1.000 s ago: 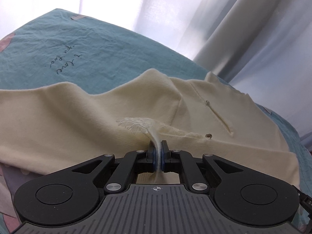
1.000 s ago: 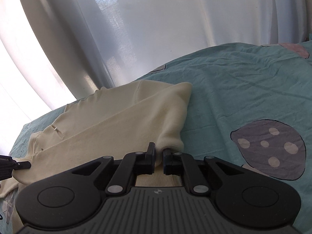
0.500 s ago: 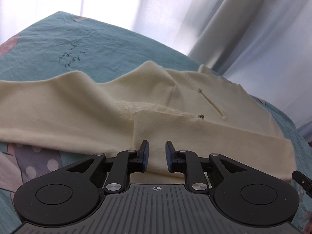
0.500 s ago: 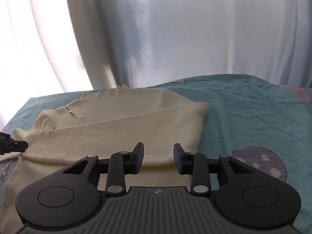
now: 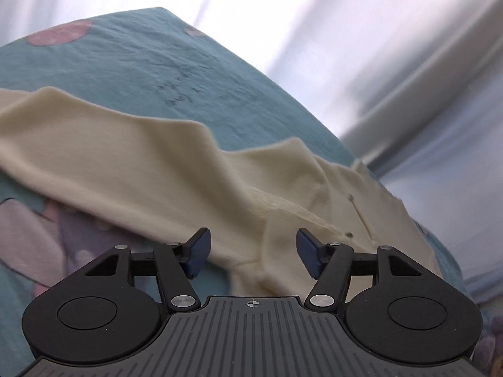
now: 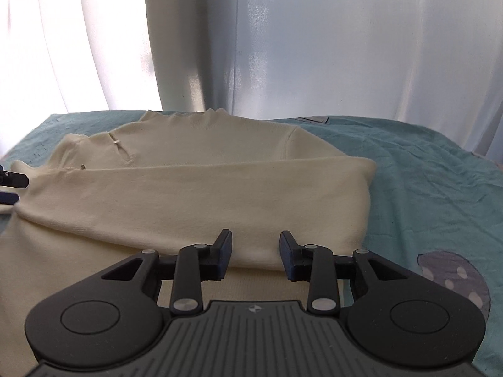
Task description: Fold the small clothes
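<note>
A cream long-sleeved top [image 6: 195,188] lies on the teal bedsheet [image 6: 424,172], with one sleeve folded across its body. In the left wrist view the top [image 5: 141,169] spreads left, its other sleeve trailing off to the left. My left gripper [image 5: 251,253] is open and empty, just above the folded sleeve's end. My right gripper [image 6: 255,254] is open and empty, over the near edge of the folded sleeve. The left gripper's fingertips [image 6: 12,180] show at the right wrist view's left edge.
White curtains [image 6: 283,47] hang behind the far edge of the bed. The sheet has a grey spotted patch [image 6: 452,279] at the right and pink patches [image 5: 59,33] at the far left.
Both grippers have let go of the top and opened wide. Both have drawn back from the cloth, and the left one has swung left. The sleeve now lies folded across the body.
</note>
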Available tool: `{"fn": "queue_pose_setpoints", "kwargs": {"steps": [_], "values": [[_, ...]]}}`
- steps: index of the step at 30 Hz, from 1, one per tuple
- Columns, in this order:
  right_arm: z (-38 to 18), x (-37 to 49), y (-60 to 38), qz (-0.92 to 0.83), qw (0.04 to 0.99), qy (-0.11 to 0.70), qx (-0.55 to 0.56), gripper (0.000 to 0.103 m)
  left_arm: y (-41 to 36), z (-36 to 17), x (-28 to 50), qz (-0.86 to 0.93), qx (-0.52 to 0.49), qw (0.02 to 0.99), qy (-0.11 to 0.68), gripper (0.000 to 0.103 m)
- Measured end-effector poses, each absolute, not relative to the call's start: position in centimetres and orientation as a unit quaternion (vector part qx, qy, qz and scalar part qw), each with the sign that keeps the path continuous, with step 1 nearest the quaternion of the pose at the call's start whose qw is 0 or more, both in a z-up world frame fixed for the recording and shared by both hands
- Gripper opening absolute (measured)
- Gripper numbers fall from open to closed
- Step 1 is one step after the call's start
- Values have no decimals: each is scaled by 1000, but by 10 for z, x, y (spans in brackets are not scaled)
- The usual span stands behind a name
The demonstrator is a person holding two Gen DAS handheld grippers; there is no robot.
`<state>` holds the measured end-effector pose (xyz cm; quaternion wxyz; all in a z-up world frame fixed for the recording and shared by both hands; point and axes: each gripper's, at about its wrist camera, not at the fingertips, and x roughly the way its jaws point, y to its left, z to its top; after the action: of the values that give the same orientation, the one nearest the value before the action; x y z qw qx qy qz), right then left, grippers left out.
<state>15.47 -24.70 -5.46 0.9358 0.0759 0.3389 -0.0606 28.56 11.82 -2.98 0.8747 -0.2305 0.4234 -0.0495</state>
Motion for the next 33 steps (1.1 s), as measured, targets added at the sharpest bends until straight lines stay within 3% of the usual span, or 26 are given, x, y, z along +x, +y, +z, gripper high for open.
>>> {"fn": "queue_pose_setpoints", "kwargs": {"steps": [2, 7, 10, 14, 25, 33], "values": [[-49, 142, -249, -50, 936, 333, 103, 43, 158, -30, 280, 4, -265, 871, 414, 66], [-44, 112, -248, -52, 935, 324, 134, 47, 267, -44, 261, 139, -401, 822, 380, 62], [-45, 105, -250, -58, 932, 327, 147, 47, 311, -54, 256, 158, -454, 803, 353, 42], [-44, 107, -247, -64, 929, 333, 149, 47, 340, -63, 257, 164, -494, 791, 320, 36], [-37, 111, -231, -60, 932, 329, 141, 47, 388, -70, 274, 179, -522, 787, 277, 36], [-41, 108, -238, -83, 926, 327, 172, 47, 403, -72, 281, 171, -505, 794, 294, 9]]}}
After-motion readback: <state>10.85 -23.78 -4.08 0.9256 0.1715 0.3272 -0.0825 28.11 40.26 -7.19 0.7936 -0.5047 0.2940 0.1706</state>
